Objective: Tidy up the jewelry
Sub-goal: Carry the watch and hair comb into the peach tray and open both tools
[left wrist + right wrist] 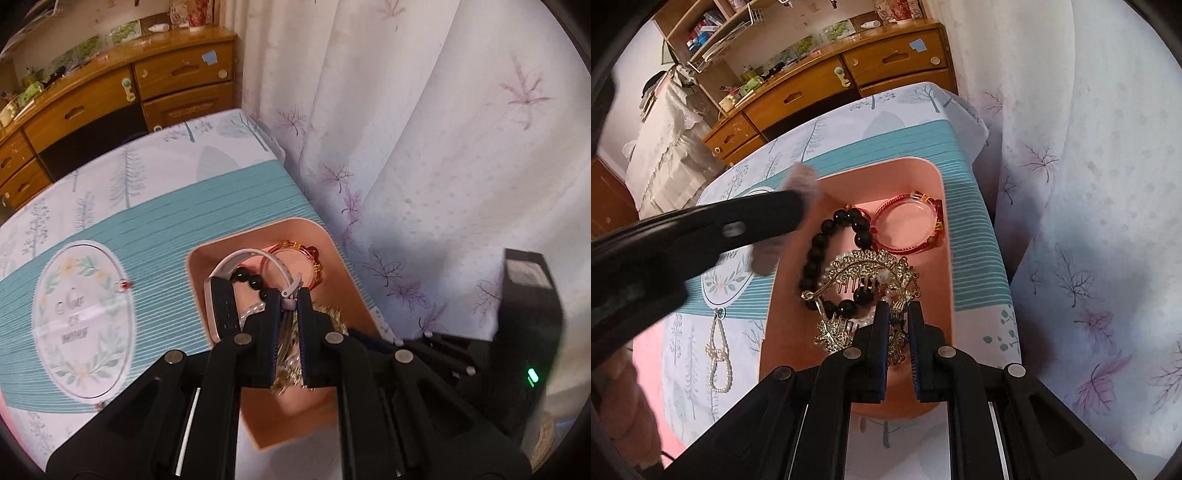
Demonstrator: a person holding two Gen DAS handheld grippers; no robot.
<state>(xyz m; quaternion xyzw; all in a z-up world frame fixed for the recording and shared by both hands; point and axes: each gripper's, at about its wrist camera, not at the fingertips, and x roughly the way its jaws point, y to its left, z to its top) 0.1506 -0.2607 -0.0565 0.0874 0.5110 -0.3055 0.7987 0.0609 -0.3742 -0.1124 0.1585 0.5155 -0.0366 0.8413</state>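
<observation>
Pink tray (932,177) is my reference, sitting on the teal-striped tablecloth (975,236). My left gripper (287,295) is pinched nearly closed on the pale strap of the smartwatch (225,306), which hangs over the tray's middle; strap loop arcs up, black body hangs on the side away from the curtain (443,147). My right gripper (897,308) hovers over the tray's near end, jaws narrow, a small gap showing. Gold comb (864,269) edge sits right at the tips; can't tell if it's gripped. Inside the tray: black bead bracelet (820,243) centre, red bracelet (908,229) at the far end, comb overlapping the beads. Outside the tray, on the cloth, away from the curtain: pearl necklace (718,354), looped.
</observation>
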